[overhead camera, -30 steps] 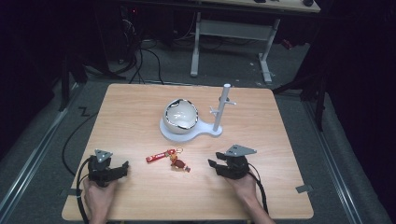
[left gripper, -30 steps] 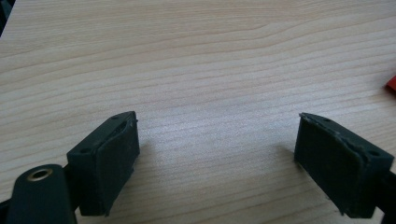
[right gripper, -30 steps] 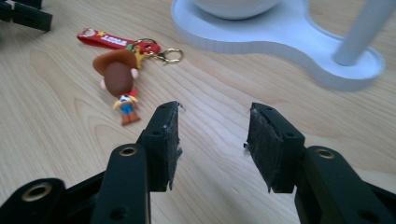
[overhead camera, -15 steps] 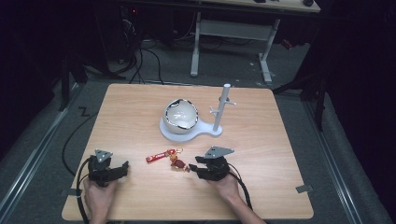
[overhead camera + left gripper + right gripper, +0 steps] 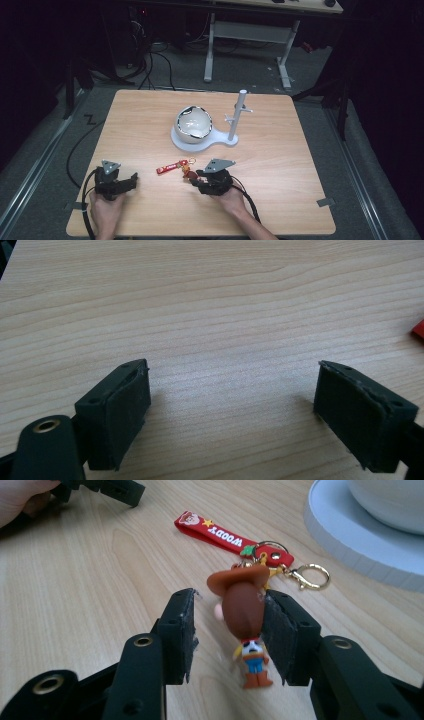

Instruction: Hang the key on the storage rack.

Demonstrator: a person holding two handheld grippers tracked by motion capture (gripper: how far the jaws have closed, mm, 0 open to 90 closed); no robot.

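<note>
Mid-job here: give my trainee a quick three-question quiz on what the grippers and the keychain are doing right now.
1. True or false: the left gripper has only bare table between its jaws.
2. What lies between the right gripper's jaws?
A. the white stand
B. the cowboy figure
C. the red strap
3. Do both pads press on the figure?

Key:
1. True.
2. B: the cowboy figure of the keychain; its red strap lies beyond.
3. No: one pad is beside it, the other stands apart.
</note>
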